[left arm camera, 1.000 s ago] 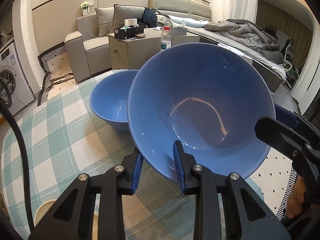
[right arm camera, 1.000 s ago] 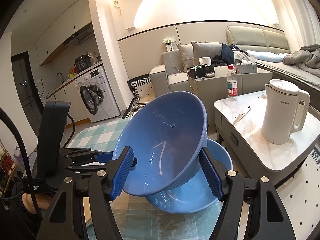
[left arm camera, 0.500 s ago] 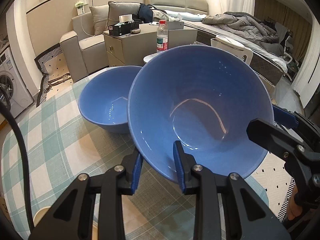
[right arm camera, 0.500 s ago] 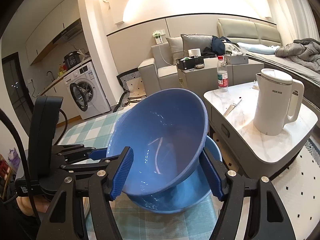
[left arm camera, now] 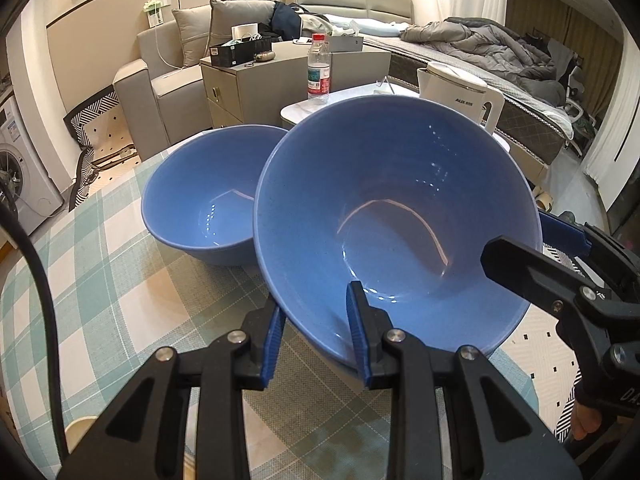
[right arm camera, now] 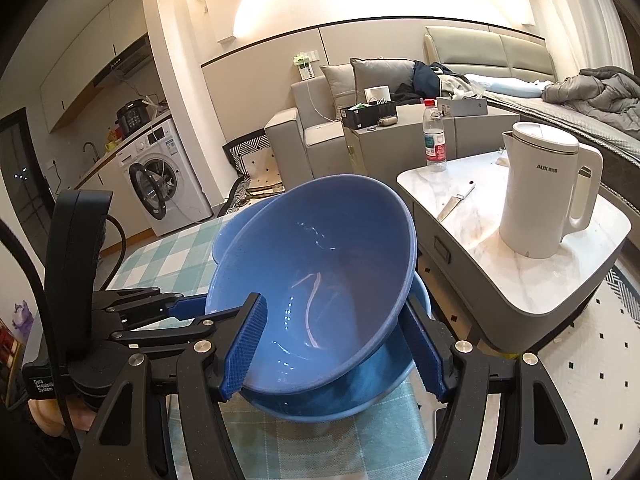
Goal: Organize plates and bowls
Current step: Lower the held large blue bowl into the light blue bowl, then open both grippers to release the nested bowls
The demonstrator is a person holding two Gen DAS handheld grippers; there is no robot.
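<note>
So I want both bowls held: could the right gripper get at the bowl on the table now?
Probably not: the right gripper straddles the tilted bowl, which the left gripper holds over the table bowl.

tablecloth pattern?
Teal, white and beige check on the tablecloth; clearest in the left wrist view.

I see a checked tabletop point(left arm camera: 100, 280). Grey sofa point(right arm camera: 304, 128) against a beige wall, washer point(right arm camera: 168, 184) left, unmade bed point(left arm camera: 500, 52) right, white kettle point(right arm camera: 544, 192) on marble table point(right arm camera: 500, 248). Warm lighting.
</note>
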